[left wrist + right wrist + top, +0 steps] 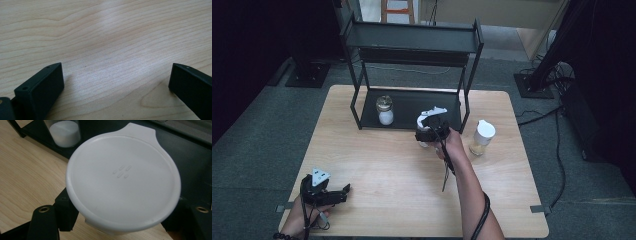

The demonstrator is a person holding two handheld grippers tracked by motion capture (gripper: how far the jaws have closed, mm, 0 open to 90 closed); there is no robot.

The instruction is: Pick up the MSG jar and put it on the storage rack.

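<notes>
Grey carpet floor (262,130), dark curtained walls (242,40)

A light wooden table (377,170) stood on a grey carpeted floor (257,135). At its far edge sat a black two-tier metal rack (412,45), its lower shelf (407,107) resting on the tabletop. On that shelf, toward the left, stood a glass jar (385,110) holding white powder. On the bare wood right of the rack stood a white-lidded container (482,137) with yellowish contents. The left gripper (339,193) rested on the table near its front left corner.
</notes>
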